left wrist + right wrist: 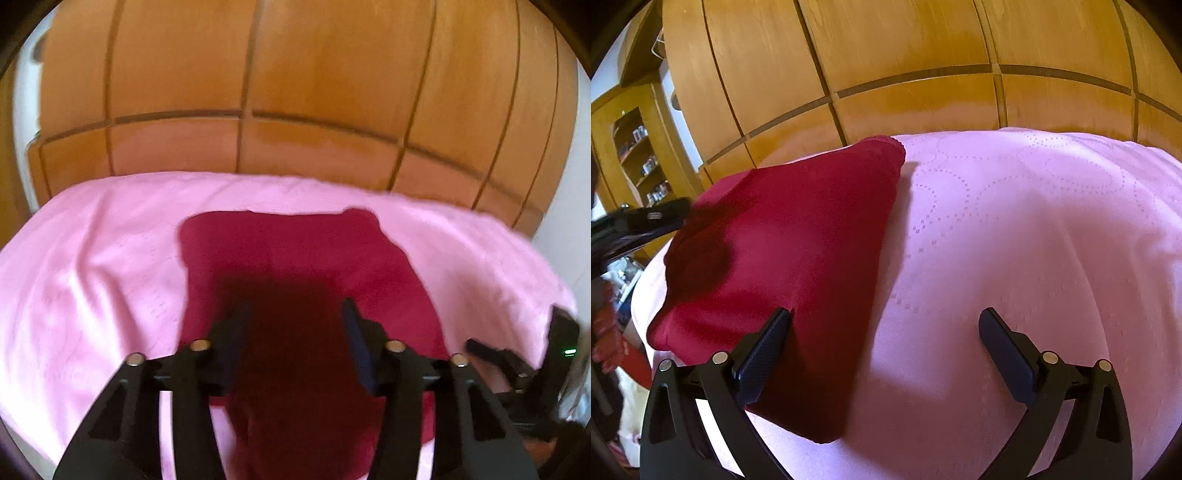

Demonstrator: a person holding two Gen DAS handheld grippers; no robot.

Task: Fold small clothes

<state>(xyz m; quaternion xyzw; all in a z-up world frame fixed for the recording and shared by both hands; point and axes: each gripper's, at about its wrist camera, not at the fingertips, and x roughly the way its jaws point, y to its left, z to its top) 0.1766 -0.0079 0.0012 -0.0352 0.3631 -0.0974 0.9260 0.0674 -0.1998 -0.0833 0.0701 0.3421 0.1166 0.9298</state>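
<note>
The small garment (pixel 783 266) is dark red, one plain colour with no print, and its far edge has a fine scalloped trim in the same red. It lies on a pale pink bedspread (pixel 1015 229), which carries a woven pattern of small dotted squares forming curved, ring-like lines. Behind the bed, the wardrobe (pixel 905 48) is warm orange-brown wood, divided into panels by thin darker brown lines. The right gripper (pixel 884 345) is black, with dark ribbed pads and 4 small silver pins on its arms. The left gripper (pixel 295 332) is black too, with the same silver pins.
</note>
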